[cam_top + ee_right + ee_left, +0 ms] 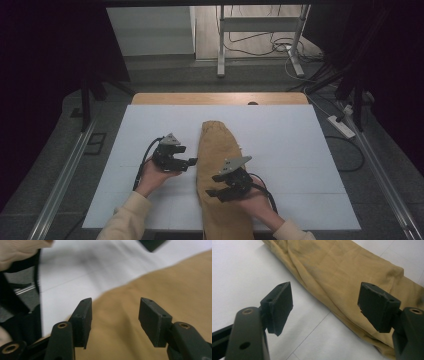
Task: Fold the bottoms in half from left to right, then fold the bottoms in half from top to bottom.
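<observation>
We find a tan garment (218, 172), apparently a pair of trousers folded lengthwise into one long narrow strip, lying on the white table cover (300, 150). It runs from the near edge of the table, where its end hangs past the edge between the person's forearms, up to a rounded end near the table's middle. We judge the lengthwise fold as done: the strip lies fairly flat with only soft creases along its left edge, seen close in the left gripper view (342, 277). What is left, in our judgement, is to fold the strip across its length and tidy it; no crosswise fold is visible yet

The right gripper (216, 192) hovers over the near half of the strip, its jaws pointing toward the left of the high view. In the right gripper view (115, 320) the jaws stand spread with nothing between the pads, the tan cloth passing under and beyond them; we cannot tell whether the tips brush the fabric, and that view is blurred

The left gripper (190, 163) sits just beside the strip's left edge, about midway along it, jaws aimed at the cloth. Its own view shows the jaws spread wide and holding nothing: the left pad (278, 306) over bare white cover, the right pad (377, 306) in front of the garment's edge, not pinching it

Neither claw grips the garment at this moment
</observation>
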`<state>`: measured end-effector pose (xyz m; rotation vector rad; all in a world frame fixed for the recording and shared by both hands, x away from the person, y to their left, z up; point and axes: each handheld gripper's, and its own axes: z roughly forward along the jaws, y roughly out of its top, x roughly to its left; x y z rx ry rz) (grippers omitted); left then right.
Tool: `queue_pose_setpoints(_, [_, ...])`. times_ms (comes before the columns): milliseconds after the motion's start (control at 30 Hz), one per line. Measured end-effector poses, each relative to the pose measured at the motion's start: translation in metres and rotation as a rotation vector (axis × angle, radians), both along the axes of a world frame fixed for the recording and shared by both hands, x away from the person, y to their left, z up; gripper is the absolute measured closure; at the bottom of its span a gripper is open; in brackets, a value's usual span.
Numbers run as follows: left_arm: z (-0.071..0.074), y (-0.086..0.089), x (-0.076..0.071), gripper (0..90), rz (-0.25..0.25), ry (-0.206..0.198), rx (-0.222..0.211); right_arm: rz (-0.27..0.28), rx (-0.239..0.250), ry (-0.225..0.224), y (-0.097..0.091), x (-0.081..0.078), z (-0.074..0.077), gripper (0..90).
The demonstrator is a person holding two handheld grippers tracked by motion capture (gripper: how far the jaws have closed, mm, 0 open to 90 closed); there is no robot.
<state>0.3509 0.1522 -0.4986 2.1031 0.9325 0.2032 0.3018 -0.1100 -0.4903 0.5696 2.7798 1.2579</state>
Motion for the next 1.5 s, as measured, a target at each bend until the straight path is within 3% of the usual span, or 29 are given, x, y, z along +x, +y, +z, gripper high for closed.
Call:
queue_pose_setpoints(133, [0.0,-0.001,0.0,27.5,-0.004,-0.004,0.002,-0.067,0.001,-0.003,-0.015,0.014,-0.002,42.5])
queue_pose_setpoints(367, [0.0,0.001,0.0,27.5,-0.001,-0.003,-0.002,-0.137,0.014,-0.009,-0.037,0.032,-0.001,42.0])
queue_pose_setpoints(933, [0.001,-0.004,0.006,27.5,0.003,-0.001,-0.013,-0.221,0.018,-0.019,-0.061,0.054,0.001,41.5])
queue_pose_setpoints(1300, [0.003,-0.017,0.03,27.3,0.002,0.024,-0.03,-0.267,0.013,0.015,-0.062,0.088,-0.002,39.8])
queue_pose_setpoints(1500, [0.002,-0.02,0.046,26.8,0.032,0.044,-0.039,-0.291,0.028,0.018,-0.063,0.102,-0.003,39.8])
